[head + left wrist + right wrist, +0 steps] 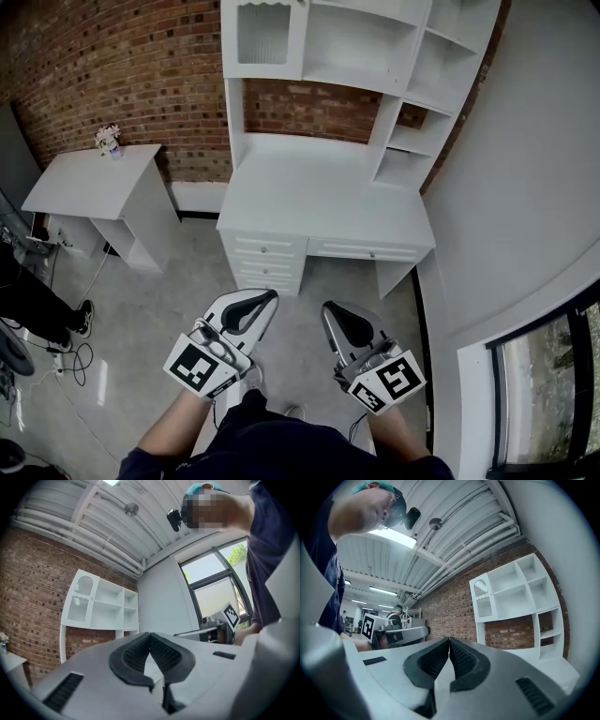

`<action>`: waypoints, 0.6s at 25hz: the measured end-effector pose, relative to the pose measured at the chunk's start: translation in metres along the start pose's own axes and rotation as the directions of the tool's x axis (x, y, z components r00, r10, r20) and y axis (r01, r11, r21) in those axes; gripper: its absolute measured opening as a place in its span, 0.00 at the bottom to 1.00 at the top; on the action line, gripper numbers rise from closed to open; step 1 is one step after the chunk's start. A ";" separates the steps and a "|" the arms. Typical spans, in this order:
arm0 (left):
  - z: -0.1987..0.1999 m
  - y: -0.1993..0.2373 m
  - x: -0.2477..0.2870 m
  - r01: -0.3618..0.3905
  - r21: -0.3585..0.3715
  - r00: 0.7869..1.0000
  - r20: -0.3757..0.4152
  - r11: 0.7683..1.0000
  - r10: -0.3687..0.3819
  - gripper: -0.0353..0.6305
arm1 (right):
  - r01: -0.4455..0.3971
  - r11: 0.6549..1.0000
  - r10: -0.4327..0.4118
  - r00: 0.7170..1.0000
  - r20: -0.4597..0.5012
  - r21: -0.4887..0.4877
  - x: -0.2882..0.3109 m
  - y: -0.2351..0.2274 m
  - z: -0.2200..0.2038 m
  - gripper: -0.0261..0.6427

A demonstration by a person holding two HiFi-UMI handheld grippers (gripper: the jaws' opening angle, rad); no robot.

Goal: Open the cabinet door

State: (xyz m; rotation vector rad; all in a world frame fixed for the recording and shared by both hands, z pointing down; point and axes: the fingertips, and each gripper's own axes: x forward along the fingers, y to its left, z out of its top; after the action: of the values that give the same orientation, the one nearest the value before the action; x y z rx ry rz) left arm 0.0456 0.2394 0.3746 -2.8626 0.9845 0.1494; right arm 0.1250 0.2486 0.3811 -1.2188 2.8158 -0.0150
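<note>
**Start position, both jaws shut**

Obs: left gripper (253, 305) and right gripper (339, 323) have jaws together at the tips, nothing between. The 2 are side by side above the floor (187, 281), well apart from the white desk (328, 202). Closed cabinet door (262, 36) sits top left of the desk's hutch (375, 56).

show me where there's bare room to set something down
The desk top below the hutch shelves is bare. The side table is free but for the flower pot at its back corner. Cables clutter the floor at left.
</note>
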 end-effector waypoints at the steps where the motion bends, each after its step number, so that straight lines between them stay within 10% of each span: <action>1: 0.000 0.010 0.003 0.003 0.001 1.000 0.003 1.000 -0.003 0.06 | 0.001 1.000 -0.001 1.000 -0.001 0.000 0.011 -0.003 -0.001 0.07; 15: -0.017 0.148 0.031 0.061 -0.014 0.998 0.018 0.998 -0.061 0.06 | 0.064 0.998 -0.064 0.998 -0.016 -0.011 0.145 -0.035 -0.007 0.07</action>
State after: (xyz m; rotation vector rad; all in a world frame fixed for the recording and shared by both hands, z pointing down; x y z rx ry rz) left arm -0.0204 0.1026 0.3764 -2.8955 0.8952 0.1771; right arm 0.0513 0.1185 0.3802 -1.3162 2.7933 -0.0146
